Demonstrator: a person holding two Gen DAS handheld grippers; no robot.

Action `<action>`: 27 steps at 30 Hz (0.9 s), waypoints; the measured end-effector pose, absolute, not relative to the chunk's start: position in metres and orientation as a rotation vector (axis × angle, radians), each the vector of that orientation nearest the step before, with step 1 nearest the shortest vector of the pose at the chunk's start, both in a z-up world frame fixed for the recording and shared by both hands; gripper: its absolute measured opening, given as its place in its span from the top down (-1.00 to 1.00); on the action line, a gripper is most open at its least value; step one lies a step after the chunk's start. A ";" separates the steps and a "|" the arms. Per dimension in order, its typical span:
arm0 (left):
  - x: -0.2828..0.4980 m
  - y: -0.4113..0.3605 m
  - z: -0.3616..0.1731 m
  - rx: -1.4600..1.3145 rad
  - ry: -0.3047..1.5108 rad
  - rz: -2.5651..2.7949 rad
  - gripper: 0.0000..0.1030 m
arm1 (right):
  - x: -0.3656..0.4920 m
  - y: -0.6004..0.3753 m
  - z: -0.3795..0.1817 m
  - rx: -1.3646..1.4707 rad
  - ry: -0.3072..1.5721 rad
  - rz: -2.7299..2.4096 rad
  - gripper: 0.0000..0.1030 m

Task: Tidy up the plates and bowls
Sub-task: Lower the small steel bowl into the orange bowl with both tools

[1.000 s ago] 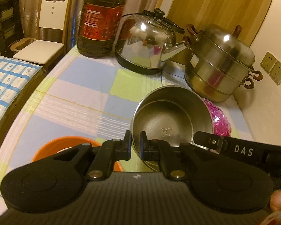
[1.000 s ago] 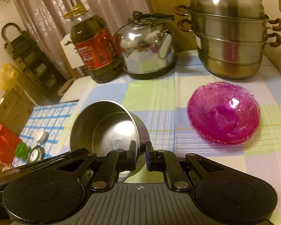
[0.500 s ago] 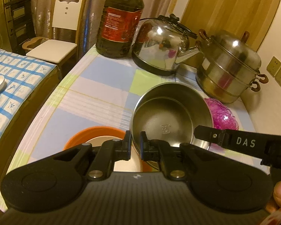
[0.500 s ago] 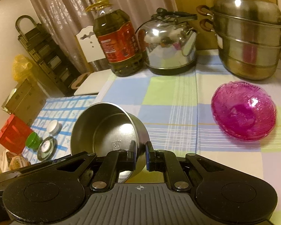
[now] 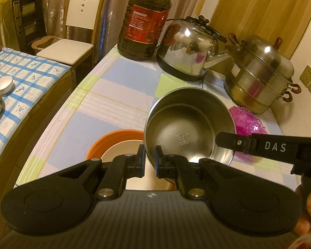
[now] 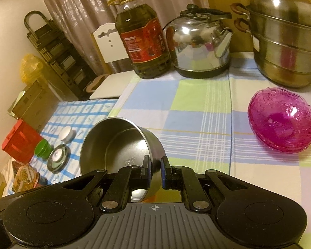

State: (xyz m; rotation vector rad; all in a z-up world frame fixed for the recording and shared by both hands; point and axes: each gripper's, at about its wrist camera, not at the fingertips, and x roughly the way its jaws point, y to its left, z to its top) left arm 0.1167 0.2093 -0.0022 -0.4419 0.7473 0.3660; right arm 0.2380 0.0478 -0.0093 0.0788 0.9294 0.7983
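The steel bowl hangs in the air, tilted, held by its rim from two sides, above the near part of the table. Under it, in the left view, sits an orange bowl with a pale dish inside. The pink bowl stands apart, near the steamer.

The step, as I judge it, is to carry the steel bowl to a stack and nest it. To do this well, both hands should move together and keep the same distance, so the rim does not twist or slip. The bowl should become level before it goes down, and it should be centered over the target bowl; which bowl is the target I cannot say.

The left gripper is almost fully closed and pinches the rim of the steel bowl. The right gripper is also nearly closed on the opposite rim; the exact contact of its pads is partly hidden, but it seems firm.
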 end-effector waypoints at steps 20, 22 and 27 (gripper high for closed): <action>0.087 0.236 -0.024 -0.468 0.806 0.443 0.86 | 0.219 0.088 -0.039 0.012 1.036 0.865 0.81; 0.086 0.238 -0.027 -0.470 0.811 0.443 0.86 | 0.218 0.089 -0.042 0.008 1.047 0.864 0.81; 0.085 0.241 -0.034 -0.475 0.833 0.438 0.86 | 0.219 0.093 -0.048 -0.001 1.074 0.858 0.81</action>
